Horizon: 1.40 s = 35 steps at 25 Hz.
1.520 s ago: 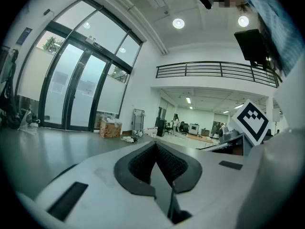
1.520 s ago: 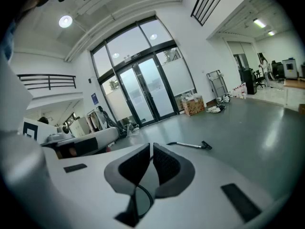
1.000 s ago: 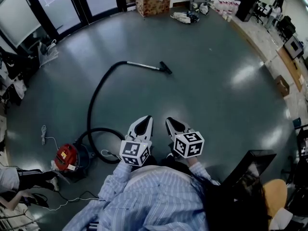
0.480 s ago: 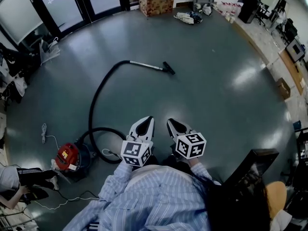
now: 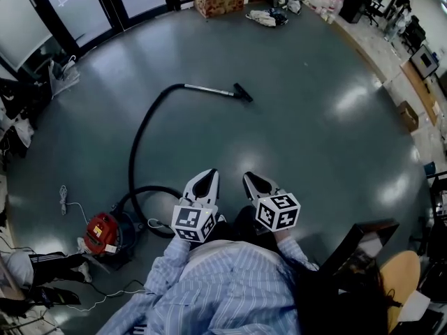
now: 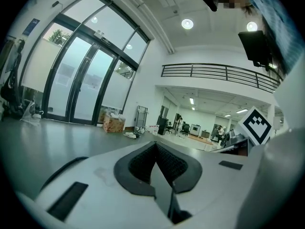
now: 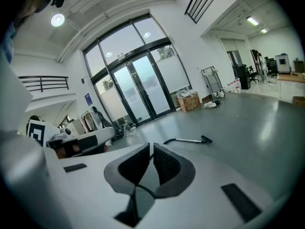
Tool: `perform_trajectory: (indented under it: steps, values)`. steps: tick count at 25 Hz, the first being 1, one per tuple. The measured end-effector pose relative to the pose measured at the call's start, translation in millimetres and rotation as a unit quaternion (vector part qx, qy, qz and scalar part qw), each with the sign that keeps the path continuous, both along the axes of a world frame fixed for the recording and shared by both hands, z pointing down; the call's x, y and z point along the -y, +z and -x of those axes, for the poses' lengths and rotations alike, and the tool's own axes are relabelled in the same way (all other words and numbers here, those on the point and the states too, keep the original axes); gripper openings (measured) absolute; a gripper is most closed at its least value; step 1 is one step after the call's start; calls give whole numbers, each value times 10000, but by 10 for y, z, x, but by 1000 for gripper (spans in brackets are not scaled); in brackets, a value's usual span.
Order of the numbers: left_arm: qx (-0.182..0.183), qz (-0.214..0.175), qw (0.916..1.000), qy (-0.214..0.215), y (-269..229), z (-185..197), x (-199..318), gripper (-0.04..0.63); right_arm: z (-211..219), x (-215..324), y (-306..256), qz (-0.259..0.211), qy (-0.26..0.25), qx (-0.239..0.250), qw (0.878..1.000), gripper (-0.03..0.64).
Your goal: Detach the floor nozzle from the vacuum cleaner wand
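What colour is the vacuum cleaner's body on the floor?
The vacuum cleaner body is red; it shows best in the head view.

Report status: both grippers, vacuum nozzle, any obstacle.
Left gripper, right gripper: jaws shut, empty. Small black floor nozzle attached to thin silver wand, lying on grey floor, out of reach ahead. No obstacle between.

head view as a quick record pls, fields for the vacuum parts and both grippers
floor nozzle: on the wand's end, lying on the floor, untouched
wand: flat on the floor, well ahead of both grippers
hose: curves from wand back to canister
canister: red, at the view's lower left
left gripper: shut, empty, held near the body
right gripper: shut, empty, beside the left
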State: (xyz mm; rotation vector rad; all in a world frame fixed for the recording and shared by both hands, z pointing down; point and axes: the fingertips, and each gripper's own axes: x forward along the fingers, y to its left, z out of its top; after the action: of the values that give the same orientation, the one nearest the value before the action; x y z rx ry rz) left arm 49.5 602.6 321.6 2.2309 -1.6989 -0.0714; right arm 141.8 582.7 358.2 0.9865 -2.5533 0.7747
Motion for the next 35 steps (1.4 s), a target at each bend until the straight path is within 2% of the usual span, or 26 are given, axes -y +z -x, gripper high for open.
perform_trajectory:
  steps: [5,13,21,27,35]
  values:
    - [-165,90,9998,22,45,39,106,6,-55,99,11,75,129,-97,9998,29]
    - [-155,212,9996,-51,93,56,550,6,-41,627,92,296,73,-72,9995,29]
    - [-17,252,9989,-403,144,275,1548,6,164,1713,86,212,-338,-33,9992,29]
    - [8,158,9984,-552,40,222,2454,6,142,2613,34,127,-612,-107,9980,29]
    - [118,307,9976,-603,9,120,3121,6,196,3284,137,393,-799,-6,9960,29]
